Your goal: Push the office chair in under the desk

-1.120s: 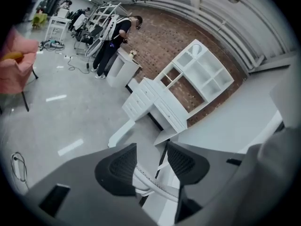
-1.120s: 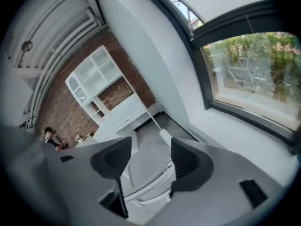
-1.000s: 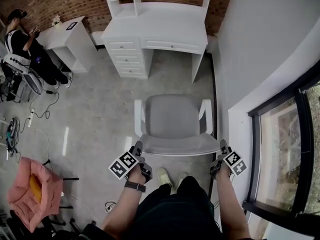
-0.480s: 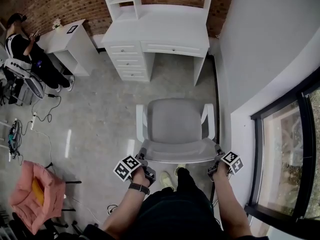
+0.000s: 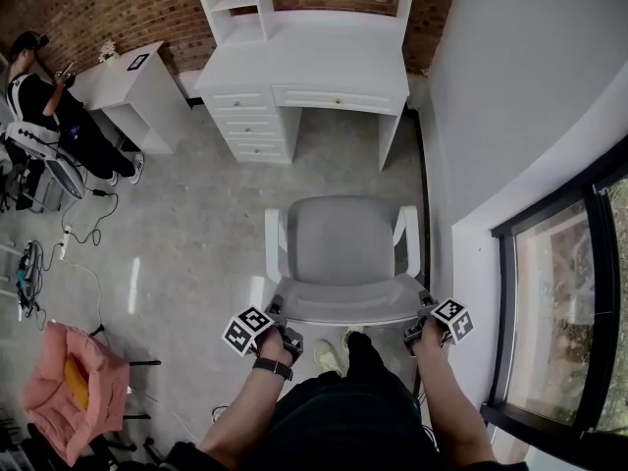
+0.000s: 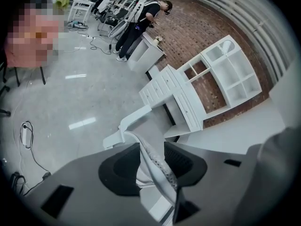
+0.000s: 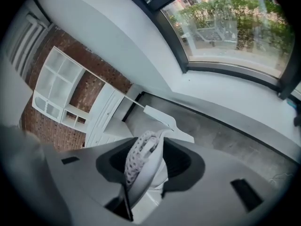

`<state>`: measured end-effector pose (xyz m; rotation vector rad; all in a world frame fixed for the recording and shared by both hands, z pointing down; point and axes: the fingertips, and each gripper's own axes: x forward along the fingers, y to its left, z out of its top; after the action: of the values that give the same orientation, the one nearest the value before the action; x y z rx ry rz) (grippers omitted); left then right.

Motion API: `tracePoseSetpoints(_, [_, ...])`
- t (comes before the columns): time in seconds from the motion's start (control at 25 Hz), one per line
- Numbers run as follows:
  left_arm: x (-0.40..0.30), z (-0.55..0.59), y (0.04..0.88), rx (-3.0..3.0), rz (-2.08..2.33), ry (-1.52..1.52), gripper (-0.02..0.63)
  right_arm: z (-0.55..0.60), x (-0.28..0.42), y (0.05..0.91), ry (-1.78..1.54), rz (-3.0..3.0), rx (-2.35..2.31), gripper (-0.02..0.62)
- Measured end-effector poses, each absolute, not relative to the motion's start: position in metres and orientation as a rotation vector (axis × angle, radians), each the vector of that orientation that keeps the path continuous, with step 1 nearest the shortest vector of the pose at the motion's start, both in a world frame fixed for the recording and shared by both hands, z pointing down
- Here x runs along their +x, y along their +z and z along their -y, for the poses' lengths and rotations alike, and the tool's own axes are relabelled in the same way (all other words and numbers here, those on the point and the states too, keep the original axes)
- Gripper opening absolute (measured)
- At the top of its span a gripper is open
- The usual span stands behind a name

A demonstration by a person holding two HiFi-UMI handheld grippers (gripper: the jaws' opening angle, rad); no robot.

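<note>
A white office chair [image 5: 343, 238] with a grey seat stands on the floor, facing the white desk [image 5: 304, 62] and a short way back from its kneehole [image 5: 339, 135]. Its mesh backrest [image 5: 343, 309] is the edge nearest me. My left gripper [image 5: 276, 308] sits on the backrest's left top corner and my right gripper [image 5: 424, 305] on the right one. In the left gripper view the backrest rim [image 6: 157, 166] runs between the jaws of the left gripper [image 6: 153, 163]. In the right gripper view the mesh edge [image 7: 141, 159] fills the right gripper [image 7: 149, 161]. Both pairs of jaws have just been closing onto that rim.
A drawer unit [image 5: 250, 121] stands under the desk's left half. A person [image 5: 39, 86] sits beside a small white table [image 5: 137, 77] at far left. Cables [image 5: 59, 243] and a pink cloth on a stand [image 5: 64, 381] lie left. A wall and window [image 5: 559, 283] run along the right.
Both grippers have come down from just behind the chair onto the backrest's top corners, and their jaws have narrowed onto it. The chair stands where it was.
</note>
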<state>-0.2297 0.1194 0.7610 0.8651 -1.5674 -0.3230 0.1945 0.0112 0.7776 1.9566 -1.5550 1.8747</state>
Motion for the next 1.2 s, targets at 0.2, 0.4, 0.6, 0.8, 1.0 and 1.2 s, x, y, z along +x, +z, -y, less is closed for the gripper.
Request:
tracePoseSetpoints(0.2, [-0.238,-0.101,0.761,0.876,1.579,-0.352,0.150,0.002,0.187,0.779,1.886,1.566,1.934,0.146])
tracePoseSetpoints(0.4, [-0.248,-0.081,0.761,0.871,1.582,-0.370,0.150,0.019,0.178,0.782,1.899,1.565,1.908,0.149])
tracePoseSetpoints(0.6, [-0.255,-0.059,0.763,0.863,1.583,-0.370,0.150,0.036,0.172,0.783,1.933,1.560,1.902,0.150])
tracePoseSetpoints(0.8, [-0.258,-0.037,0.763,0.856,1.589,-0.361,0.144,0.058,0.168,0.784,1.941,1.554,1.889,0.149])
tracePoseSetpoints(1.0, [-0.250,-0.016,0.764,0.848,1.597,-0.381,0.147,0.091,0.174,0.785,1.948,1.561,1.884,0.144])
tracePoseSetpoints(1.2, [-0.243,0.007,0.763,0.811,1.617,-0.419,0.146,0.126,0.177,0.785,1.961,1.576,1.866,0.141])
